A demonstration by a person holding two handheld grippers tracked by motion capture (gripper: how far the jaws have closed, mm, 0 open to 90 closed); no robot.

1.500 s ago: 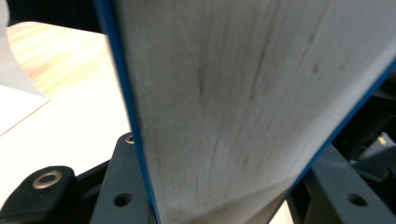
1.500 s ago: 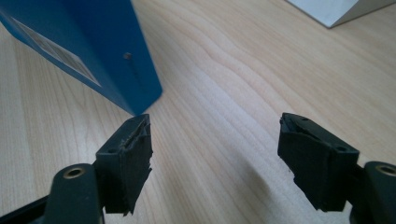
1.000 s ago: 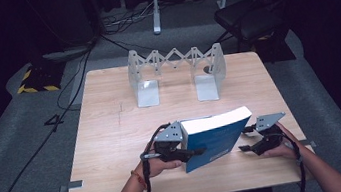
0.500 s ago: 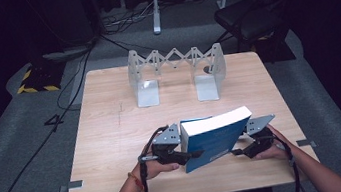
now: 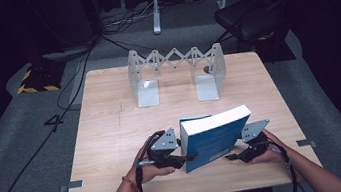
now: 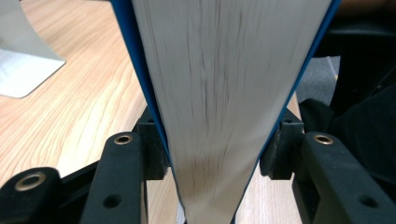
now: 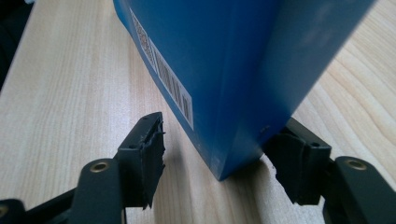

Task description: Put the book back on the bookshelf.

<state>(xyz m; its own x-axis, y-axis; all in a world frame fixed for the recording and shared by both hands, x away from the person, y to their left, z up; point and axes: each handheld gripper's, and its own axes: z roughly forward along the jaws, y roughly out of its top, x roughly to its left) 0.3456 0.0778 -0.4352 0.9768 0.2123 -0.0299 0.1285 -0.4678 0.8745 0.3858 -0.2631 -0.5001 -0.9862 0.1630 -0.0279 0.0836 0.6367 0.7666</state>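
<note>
The blue book (image 5: 216, 137) is being clamped upright by the left gripper (image 5: 179, 158), in front of the bookend rack (image 5: 175, 72); the right gripper (image 5: 235, 156), jaws just closing, is being held narrowly apart around its spine corner.

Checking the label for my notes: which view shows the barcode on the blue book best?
The right gripper view: the barcode runs large down the book cover. The high view shows it as a pale patch; the left gripper view shows page edges.
</note>
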